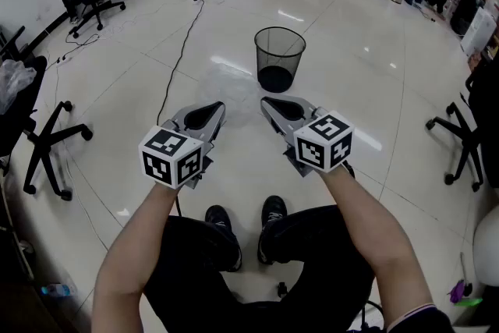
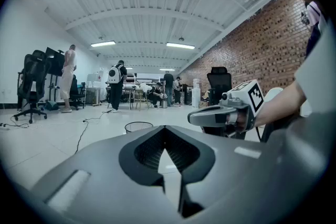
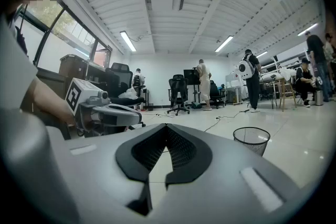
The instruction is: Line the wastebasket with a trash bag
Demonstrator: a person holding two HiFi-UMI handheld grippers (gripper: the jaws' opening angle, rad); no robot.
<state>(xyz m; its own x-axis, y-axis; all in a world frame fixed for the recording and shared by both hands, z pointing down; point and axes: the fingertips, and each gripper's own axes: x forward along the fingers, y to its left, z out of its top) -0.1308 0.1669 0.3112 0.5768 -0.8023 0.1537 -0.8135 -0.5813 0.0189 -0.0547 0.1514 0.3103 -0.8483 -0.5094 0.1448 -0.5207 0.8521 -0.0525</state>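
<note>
Floor: glossy white tile, carrying all items below.

Office chairs: one black chair stands at 9 o'clock of the grippers, and another at 3 o'clock.

Wastebasket: black wire mesh, upright, mouth open. It stands on the floor at 12 o'clock of both grippers and well apart from them.

Left gripper: jaws clenched together, with nothing between them.

Right gripper: jaws clenched together, with nothing between them. It sits just beside the left gripper, at its 3 o'clock.

Cable: black, lying on the floor and running toward 11 o'clock.
</note>
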